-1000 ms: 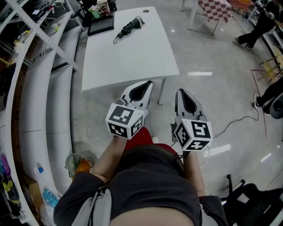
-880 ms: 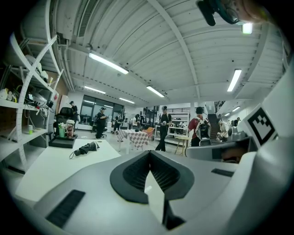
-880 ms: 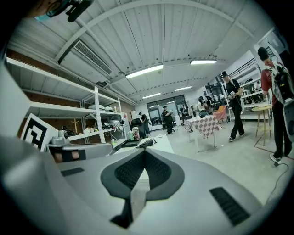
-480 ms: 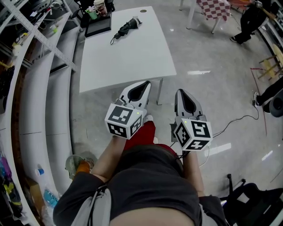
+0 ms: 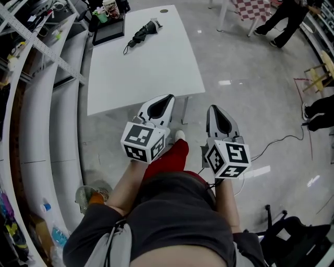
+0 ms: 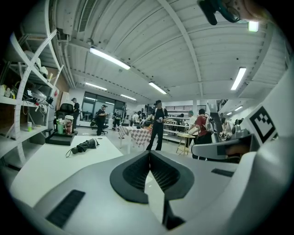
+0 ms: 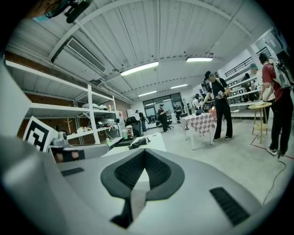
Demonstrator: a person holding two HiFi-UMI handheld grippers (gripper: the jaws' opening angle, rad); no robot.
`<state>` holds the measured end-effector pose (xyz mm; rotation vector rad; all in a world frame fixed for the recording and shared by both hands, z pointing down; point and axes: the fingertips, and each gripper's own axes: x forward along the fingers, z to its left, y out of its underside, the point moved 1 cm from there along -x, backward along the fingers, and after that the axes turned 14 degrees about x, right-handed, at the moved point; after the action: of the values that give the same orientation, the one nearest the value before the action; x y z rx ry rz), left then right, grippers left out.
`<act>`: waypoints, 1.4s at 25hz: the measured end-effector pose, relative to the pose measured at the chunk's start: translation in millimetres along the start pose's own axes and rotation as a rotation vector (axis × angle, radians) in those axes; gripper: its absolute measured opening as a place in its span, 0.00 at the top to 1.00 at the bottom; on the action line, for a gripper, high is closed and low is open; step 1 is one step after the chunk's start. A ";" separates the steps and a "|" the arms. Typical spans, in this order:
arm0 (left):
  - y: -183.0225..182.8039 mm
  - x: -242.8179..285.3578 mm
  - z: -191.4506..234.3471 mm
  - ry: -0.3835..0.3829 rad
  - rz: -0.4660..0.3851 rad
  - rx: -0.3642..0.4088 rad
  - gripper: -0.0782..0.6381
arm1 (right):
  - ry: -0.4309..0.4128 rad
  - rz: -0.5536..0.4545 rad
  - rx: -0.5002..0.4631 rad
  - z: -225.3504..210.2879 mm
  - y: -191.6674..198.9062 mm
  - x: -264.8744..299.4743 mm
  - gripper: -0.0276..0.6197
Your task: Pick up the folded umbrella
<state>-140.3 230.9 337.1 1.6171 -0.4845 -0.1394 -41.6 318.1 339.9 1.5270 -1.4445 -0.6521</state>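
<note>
Black folded umbrella (image 5: pixel 141 34) lies at the far end of the white table (image 5: pixel 151 73), well apart from your 2 grippers. Your left gripper (image 5: pixel 166 100) and right gripper (image 5: pixel 214 109) hover by the table's near edge, jaws pressed together, holding nothing.

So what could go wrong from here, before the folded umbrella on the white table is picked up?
1. The folded umbrella lies at the far end of the table, beside a dark tray with cups; a long reach might knock them.
2. The left gripper and right gripper both have jaws shut and empty; one must open before arriving, or it may just push the umbrella away.
</note>
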 end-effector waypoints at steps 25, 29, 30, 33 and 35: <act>-6.3 153.0 127.6 -0.107 0.059 0.000 0.87 | -0.061 0.097 -0.028 -49.6 -57.7 186.4 0.93; -4.4 172.4 152.6 -0.116 0.083 -0.004 0.87 | -0.081 0.123 -0.039 -50.6 -63.6 221.3 0.93; -3.7 176.4 159.2 -0.121 0.087 -0.006 0.87 | -0.085 0.128 -0.042 -50.2 -64.9 229.2 0.93; -3.2 189.1 177.9 -0.138 0.096 -0.004 0.87 | -0.091 0.137 -0.048 -52.1 -69.6 249.9 0.93; -2.5 196.5 189.1 -0.150 0.104 0.003 0.87 | -0.091 0.145 -0.048 -55.7 -70.8 261.1 0.93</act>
<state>-33.1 -19.5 351.4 1.5875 -0.6835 -0.1827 86.3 73.9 356.5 1.3565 -1.5812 -0.6705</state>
